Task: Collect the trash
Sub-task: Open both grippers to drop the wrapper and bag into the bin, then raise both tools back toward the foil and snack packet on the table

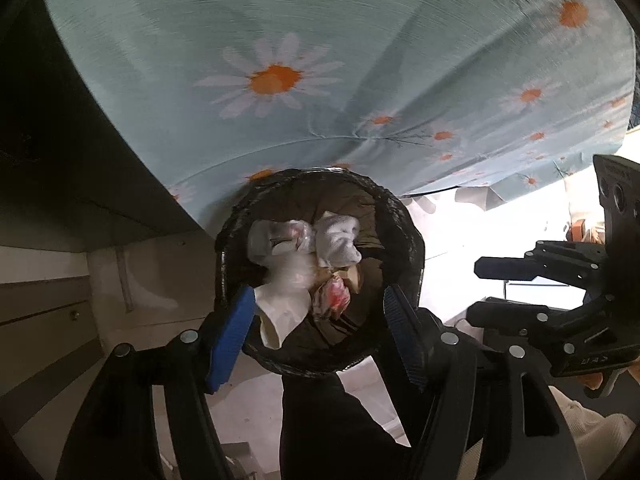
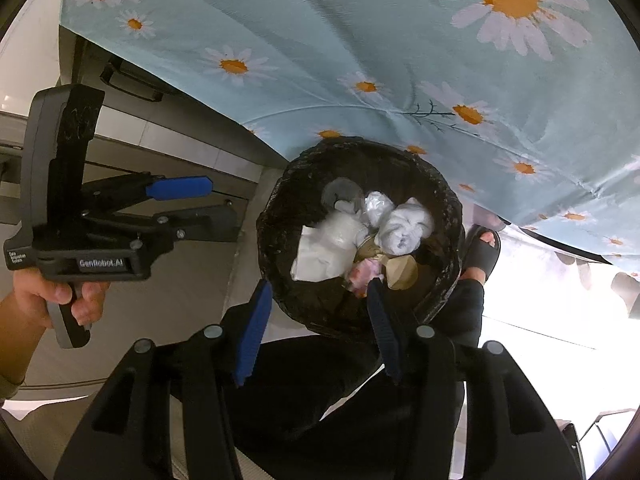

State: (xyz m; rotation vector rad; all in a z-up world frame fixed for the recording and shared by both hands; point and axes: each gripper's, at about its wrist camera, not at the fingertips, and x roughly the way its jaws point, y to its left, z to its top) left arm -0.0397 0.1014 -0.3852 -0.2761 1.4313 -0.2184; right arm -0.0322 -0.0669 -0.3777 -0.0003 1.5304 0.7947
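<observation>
Below, a lined bin (image 1: 320,272) of crumpled trash (image 1: 340,240) stood against a daisy cloth (image 1: 280,80); left gripper (image 1: 316,336) and right gripper (image 2: 316,320) hung over it, both part-open, empty.

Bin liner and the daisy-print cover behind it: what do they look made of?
Bin liner: thin black plastic film, seemingly; glossy and crinkled where it folds over the rim. Daisy-print cover: probably woven cloth, matte, draping in soft creases with fine ribbing; a coated fabric can't be ruled out.
</observation>
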